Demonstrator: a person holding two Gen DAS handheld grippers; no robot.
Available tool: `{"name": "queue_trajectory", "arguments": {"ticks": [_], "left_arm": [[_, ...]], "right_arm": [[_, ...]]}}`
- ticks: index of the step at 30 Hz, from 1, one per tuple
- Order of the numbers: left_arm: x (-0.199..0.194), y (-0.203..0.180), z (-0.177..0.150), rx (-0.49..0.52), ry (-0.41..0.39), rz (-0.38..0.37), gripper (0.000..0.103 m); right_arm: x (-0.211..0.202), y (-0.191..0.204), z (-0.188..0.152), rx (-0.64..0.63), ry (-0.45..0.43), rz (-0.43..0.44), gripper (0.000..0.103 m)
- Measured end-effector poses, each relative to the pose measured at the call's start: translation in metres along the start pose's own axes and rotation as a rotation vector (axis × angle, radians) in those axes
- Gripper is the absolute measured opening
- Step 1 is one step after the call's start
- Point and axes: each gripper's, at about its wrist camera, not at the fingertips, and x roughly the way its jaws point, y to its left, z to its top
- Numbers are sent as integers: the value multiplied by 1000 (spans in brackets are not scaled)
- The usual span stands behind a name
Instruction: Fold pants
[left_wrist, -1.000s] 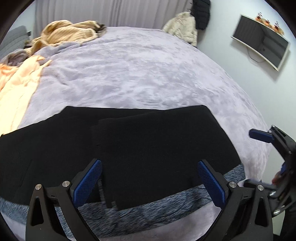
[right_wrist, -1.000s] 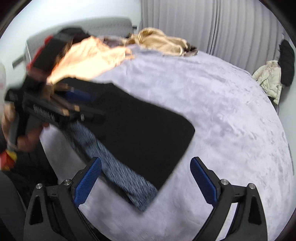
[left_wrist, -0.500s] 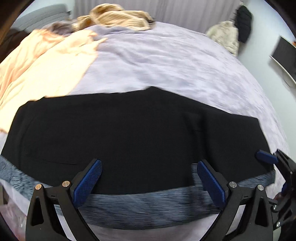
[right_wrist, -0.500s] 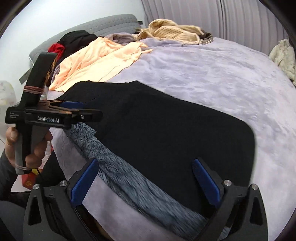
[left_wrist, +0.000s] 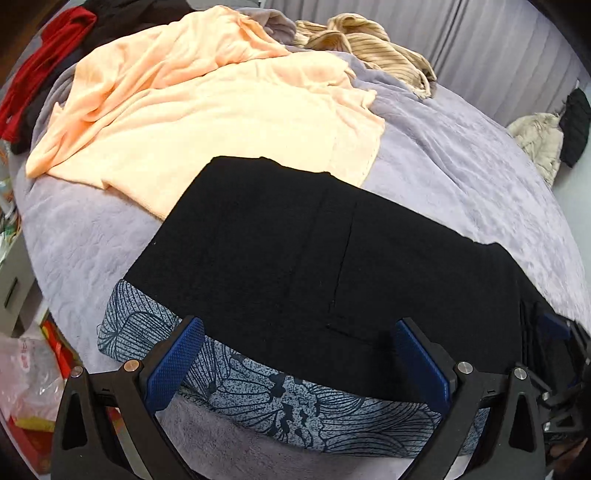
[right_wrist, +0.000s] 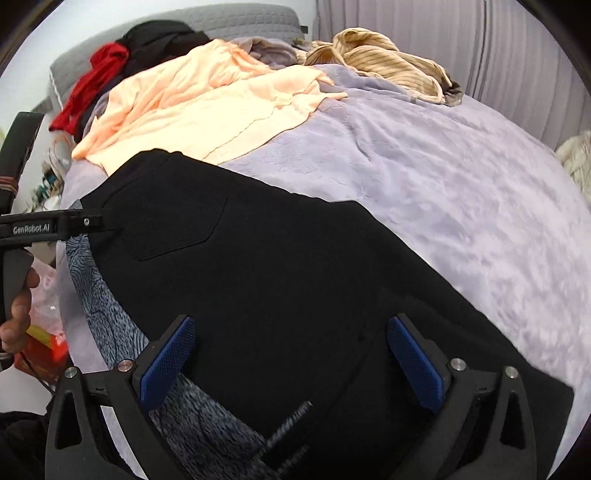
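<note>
Black pants (left_wrist: 325, 266) lie flat and folded on the lavender bed, over a blue-grey patterned cloth (left_wrist: 280, 391) at the near edge. They also show in the right wrist view (right_wrist: 280, 288) with a back pocket visible. My left gripper (left_wrist: 299, 362) is open and empty, hovering above the pants' near edge. My right gripper (right_wrist: 291, 362) is open and empty above the pants' right part. The left gripper shows at the left edge of the right wrist view (right_wrist: 55, 225), near the pants' left end.
A peach garment (left_wrist: 207, 110) lies just behind the pants. A tan striped garment (left_wrist: 369, 48) and red and black clothes (right_wrist: 110, 70) sit at the headboard end. The lavender blanket (right_wrist: 461, 192) stretches right. Bags lie on the floor left (left_wrist: 26, 387).
Both grippers have swung left along the bed's near edge. The left view now faces the pants' left end and the peach garment; the right gripper has come in closer over the pants.
</note>
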Motion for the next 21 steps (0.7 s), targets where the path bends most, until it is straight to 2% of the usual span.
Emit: {"name": "queue_trajectory", "arguments": {"ticks": [2, 4, 6, 7, 12, 14, 17, 21], "left_arm": [[1, -8, -5, 60, -18, 49, 103], [2, -10, -9, 86, -38, 83, 103], [2, -7, -9, 82, -42, 72, 103], [2, -4, -9, 82, -38, 58, 103], [-8, 5, -17, 91, -45, 14, 103], [-6, 6, -17, 71, -39, -7, 103], [-6, 11, -19, 63, -34, -35, 103], [-7, 16, -21, 74, -33, -80, 103]], "right_arm": [[-3, 8, 6, 5, -13, 95, 103], [9, 17, 14, -6, 16, 104, 103], [36, 20, 22, 2, 109, 128, 103], [45, 18, 25, 15, 123, 129, 103], [54, 16, 64, 43, 121, 125, 103], [61, 25, 83, -16, 123, 140, 103], [81, 45, 104, -139, 149, 206, 103], [110, 76, 125, -316, 147, 349, 103]]}}
